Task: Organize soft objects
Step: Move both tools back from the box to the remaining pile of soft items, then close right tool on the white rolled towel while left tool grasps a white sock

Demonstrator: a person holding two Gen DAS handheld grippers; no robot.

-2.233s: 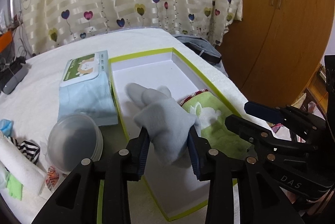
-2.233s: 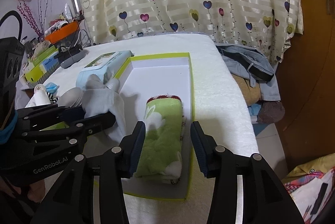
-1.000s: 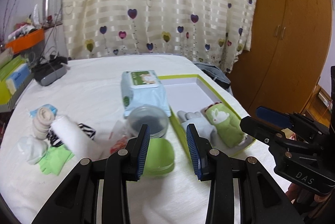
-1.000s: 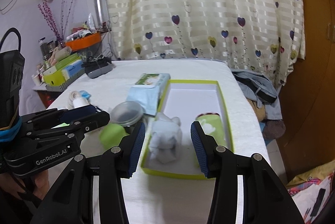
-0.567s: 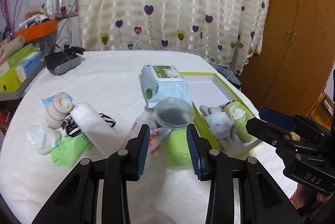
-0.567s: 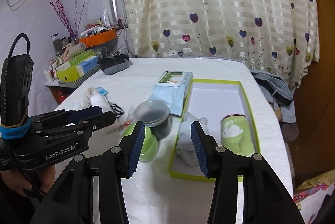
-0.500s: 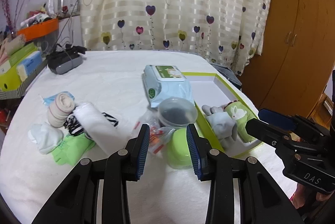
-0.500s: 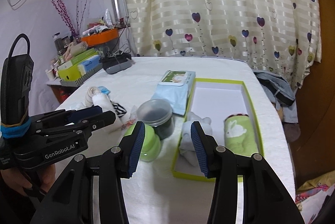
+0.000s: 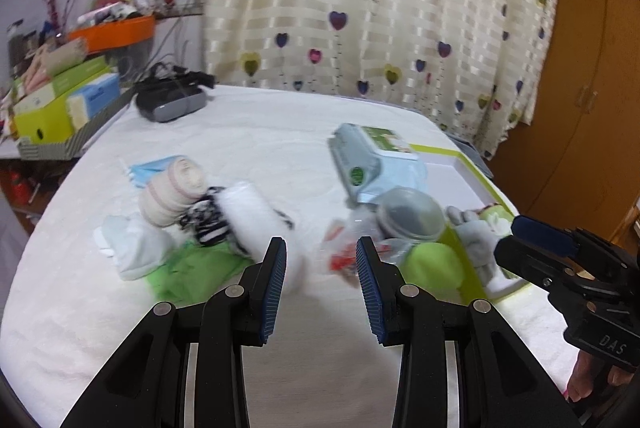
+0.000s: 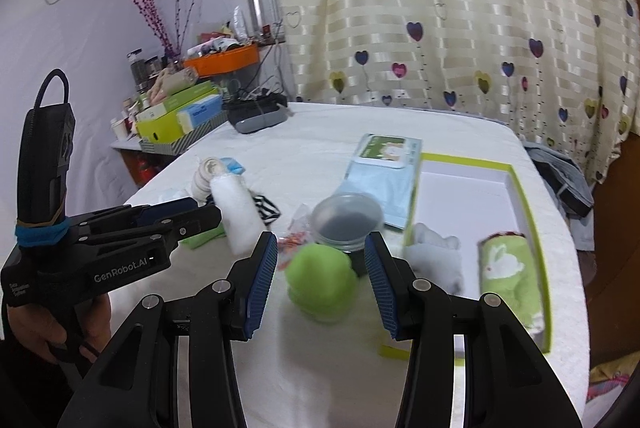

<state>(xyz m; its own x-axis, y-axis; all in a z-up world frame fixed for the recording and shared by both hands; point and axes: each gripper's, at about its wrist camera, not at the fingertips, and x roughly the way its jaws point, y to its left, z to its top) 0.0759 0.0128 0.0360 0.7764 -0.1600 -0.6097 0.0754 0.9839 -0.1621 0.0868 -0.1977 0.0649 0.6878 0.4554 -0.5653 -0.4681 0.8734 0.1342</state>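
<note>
My left gripper (image 9: 321,278) is open and empty above the white cover, pointing at a pile of soft things: a white towel roll (image 9: 256,212), a striped sock (image 9: 204,222), a beige sock roll (image 9: 172,190), a pale sock (image 9: 134,248) and a green cloth (image 9: 188,268). My right gripper (image 10: 320,268) is open too. A green round object (image 10: 322,284) shows between its fingers, untouched. The green-rimmed box (image 10: 520,180) holds a grey sock (image 10: 436,256) and a green rabbit towel (image 10: 506,268).
A clear lidded tub (image 10: 346,216) and a wipes pack (image 10: 384,164) stand left of the box, with a small plastic packet (image 9: 340,256) beside them. A black device (image 9: 172,100) lies at the back. Boxes (image 10: 180,116) fill a side shelf on the left.
The grey sock, once in my left gripper, now lies in the box. Both grippers have drawn back and swung left, so the pile of soft things has come into view.
</note>
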